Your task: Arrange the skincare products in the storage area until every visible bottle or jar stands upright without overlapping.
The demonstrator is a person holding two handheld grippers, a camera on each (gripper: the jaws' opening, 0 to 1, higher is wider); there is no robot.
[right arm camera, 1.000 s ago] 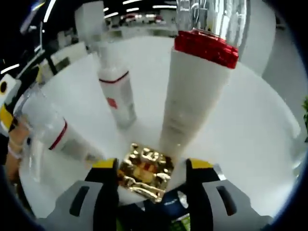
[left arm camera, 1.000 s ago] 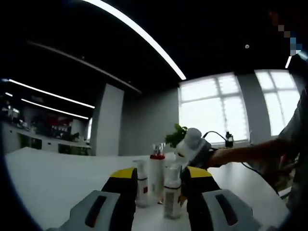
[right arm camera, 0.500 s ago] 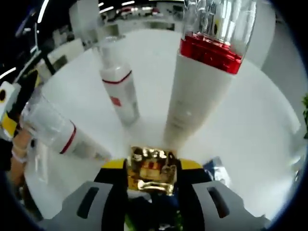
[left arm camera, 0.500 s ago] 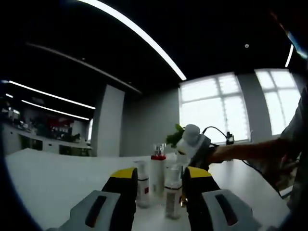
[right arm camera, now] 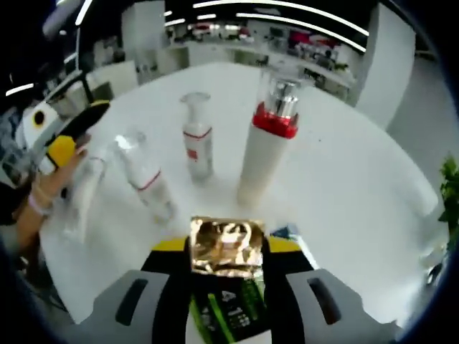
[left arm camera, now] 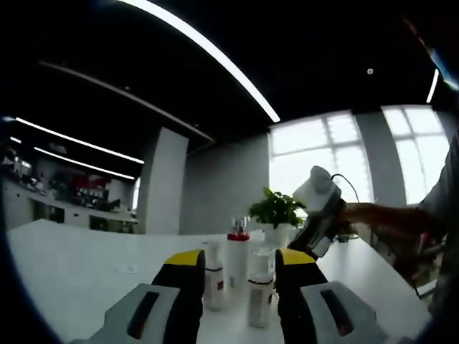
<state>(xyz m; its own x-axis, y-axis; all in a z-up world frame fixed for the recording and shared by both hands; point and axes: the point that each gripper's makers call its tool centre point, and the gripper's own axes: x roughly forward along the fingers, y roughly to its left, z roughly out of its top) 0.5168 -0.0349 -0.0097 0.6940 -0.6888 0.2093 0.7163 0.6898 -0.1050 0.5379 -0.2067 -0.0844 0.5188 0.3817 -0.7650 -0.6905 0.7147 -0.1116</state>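
Right gripper (right arm camera: 226,247): its jaws were clamped on a gold-capped item (right arm camera: 226,245) (a green label showed below the cap, the rest hidden between the jaws), held above the white table (right arm camera: 344,179).
Left gripper (left arm camera: 233,269): in its own view the yellow-tipped jaws stood apart with nothing gripped; the bottles showed in the gap beyond them, not touched. In the right gripper view it lay at the left edge, with a hand (right arm camera: 54,183) on it.
Clear-capped bottle (right arm camera: 147,183): nearest of the three in the right gripper view, white with a red band, appearing tilted there (the fisheye bends things, so I cannot tell for sure); in the left gripper view it stood upright on the table.
Small pump bottle (right arm camera: 197,143): upright, white with a red mark, beyond the clear-capped one and apart from it.
Tall red-collared bottle (right arm camera: 267,154): upright, beside the pump bottle, with a clear cap over its pump.
Potted plant (left arm camera: 276,211): behind the bottles in the left gripper view.
Windows (left arm camera: 323,154): bright, at the far wall.
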